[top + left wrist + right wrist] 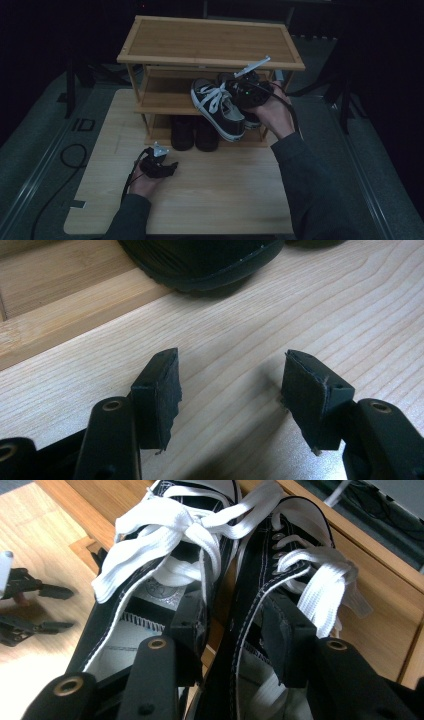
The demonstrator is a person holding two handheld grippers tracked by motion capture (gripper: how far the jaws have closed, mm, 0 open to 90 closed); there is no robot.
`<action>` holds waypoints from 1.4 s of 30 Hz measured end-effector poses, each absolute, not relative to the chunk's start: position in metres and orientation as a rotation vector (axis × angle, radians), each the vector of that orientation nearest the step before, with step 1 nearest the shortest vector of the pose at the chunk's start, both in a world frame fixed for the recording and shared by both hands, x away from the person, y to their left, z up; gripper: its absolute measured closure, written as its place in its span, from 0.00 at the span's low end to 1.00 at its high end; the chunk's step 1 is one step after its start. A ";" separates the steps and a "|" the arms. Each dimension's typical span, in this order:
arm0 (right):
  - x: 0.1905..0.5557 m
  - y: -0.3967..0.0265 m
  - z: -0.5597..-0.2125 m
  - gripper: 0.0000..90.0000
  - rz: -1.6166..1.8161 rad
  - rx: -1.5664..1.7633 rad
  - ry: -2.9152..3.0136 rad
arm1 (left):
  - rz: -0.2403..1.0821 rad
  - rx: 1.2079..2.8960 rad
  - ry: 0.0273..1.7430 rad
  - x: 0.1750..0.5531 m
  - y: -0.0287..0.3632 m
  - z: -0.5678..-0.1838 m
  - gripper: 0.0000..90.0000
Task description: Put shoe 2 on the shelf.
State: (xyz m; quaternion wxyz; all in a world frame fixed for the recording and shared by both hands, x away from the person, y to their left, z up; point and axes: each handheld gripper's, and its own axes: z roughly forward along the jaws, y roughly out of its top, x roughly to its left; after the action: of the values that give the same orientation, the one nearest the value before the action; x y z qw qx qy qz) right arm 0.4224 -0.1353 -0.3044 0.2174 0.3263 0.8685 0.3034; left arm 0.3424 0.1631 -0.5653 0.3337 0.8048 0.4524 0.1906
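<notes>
A pair of black canvas sneakers with white laces and white rubber soles (220, 107) is sitting side by side at the front edge of the middle shelf of a three-tier bamboo shoe rack (210, 40), toes overhanging toward the person. The right gripper (232, 630) is reaching into them, one jaw inside each shoe, the adjoining inner walls lying between the jaws; the jaws are standing apart, with a visible gap at the pads, not pinching. Below, a pair of plain black shoes (194, 132) is occupying the bottom shelf. The left gripper (230, 395) is resting low over the pale wooden tabletop (215, 200), jaws spread wide on nothing, with broad bare wood lying free around it.
</notes>
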 end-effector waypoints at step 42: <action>0.407 -0.164 -0.291 0.85 0.972 0.607 2.491 | 0.502 2.097 1.186 0.342 0.163 -0.565 0.45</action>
State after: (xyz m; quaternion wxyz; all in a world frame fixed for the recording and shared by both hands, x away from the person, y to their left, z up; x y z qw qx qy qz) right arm 0.4067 -0.1642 -0.2912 0.1983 0.2169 0.8905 0.3473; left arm 0.3422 0.1627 -0.5655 0.3340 0.8031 0.4545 0.1922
